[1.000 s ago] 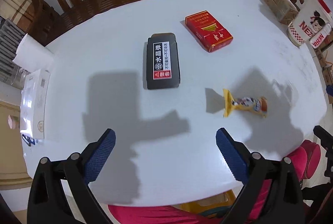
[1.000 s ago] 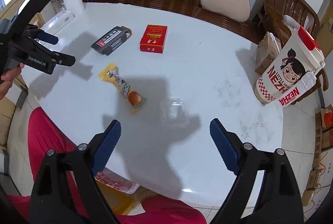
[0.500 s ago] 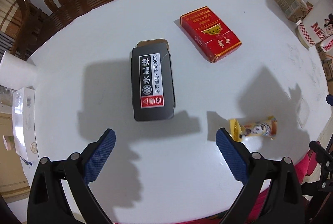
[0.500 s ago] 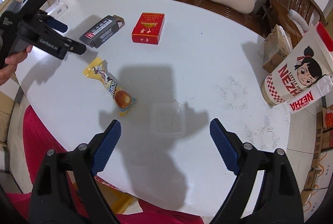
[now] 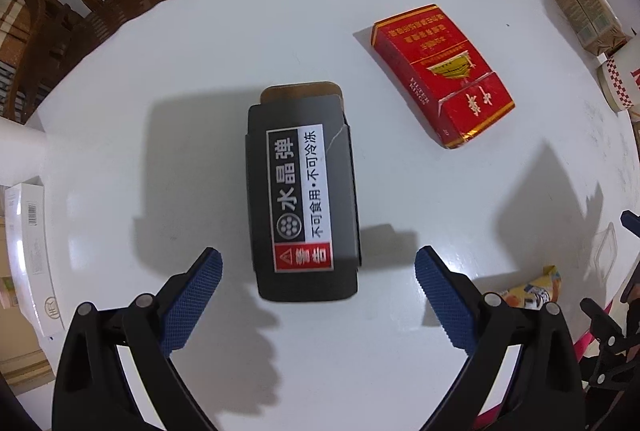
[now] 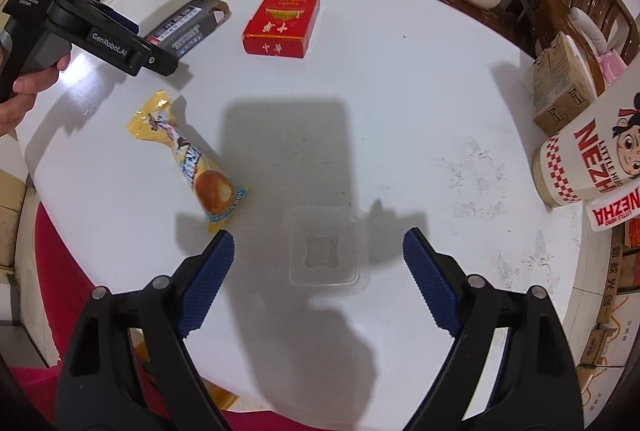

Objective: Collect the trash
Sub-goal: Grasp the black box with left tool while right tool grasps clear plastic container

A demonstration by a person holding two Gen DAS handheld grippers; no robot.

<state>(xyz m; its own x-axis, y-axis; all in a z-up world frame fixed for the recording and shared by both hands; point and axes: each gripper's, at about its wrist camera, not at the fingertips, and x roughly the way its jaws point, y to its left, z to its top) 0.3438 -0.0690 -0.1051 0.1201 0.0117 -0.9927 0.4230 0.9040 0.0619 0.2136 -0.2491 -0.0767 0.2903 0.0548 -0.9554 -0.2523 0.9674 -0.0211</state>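
With both tools wide and empty, my left tool (image 5: 316,271) may shove the dark box (image 5: 302,195) across the table (image 5: 440,211), while my right tool (image 6: 318,245) may crush the clear tray (image 6: 322,247).

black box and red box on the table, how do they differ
The black box is dark grey-black with a white label strip and a red warning patch; the red box is red with gold print. The black box is longer and narrower; the red box is wider and squarer. The black box lies between the open fingers of the left hand-held gripper; the red box lies apart from it. Both lie flat on the white table, untouched.
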